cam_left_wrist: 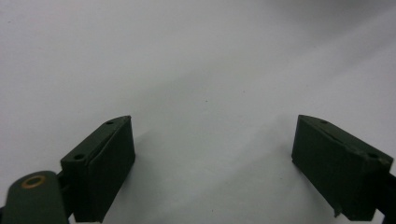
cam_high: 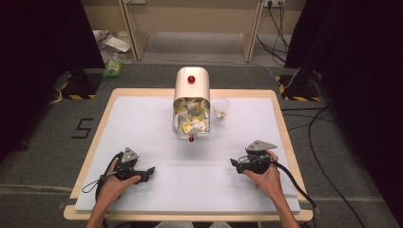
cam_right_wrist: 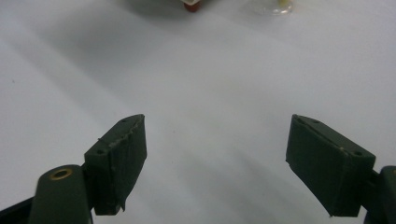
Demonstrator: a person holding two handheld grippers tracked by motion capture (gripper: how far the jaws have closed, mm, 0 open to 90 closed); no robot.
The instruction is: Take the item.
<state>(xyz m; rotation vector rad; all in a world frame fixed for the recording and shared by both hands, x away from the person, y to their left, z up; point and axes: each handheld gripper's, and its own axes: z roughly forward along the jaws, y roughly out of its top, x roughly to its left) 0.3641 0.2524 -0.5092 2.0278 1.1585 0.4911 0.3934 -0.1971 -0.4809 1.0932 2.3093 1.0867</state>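
Observation:
A cream metal box (cam_high: 192, 90) with a red knob on top stands at the table's far middle. Its clear front holds several white and yellow crumpled packets (cam_high: 191, 119), and a small red knob (cam_high: 191, 139) sits at the lower front. A clear plastic cup (cam_high: 221, 109) stands just right of it. My left gripper (cam_high: 150, 171) rests low at the near left, open, jaws wide apart over bare white surface (cam_left_wrist: 205, 93). My right gripper (cam_high: 233, 163) rests at the near right, open and empty. The red knob (cam_right_wrist: 191, 6) and the cup's base (cam_right_wrist: 275, 5) sit at the top edge of the right gripper view.
The white mat (cam_high: 142, 133) covers a wooden table (cam_high: 280, 114). Cables (cam_high: 304, 190) trail off the right edge. Beyond the table lie floor clutter (cam_high: 114, 61), black stands with hazard tape (cam_high: 81, 85) and wooden furniture legs (cam_high: 249, 33).

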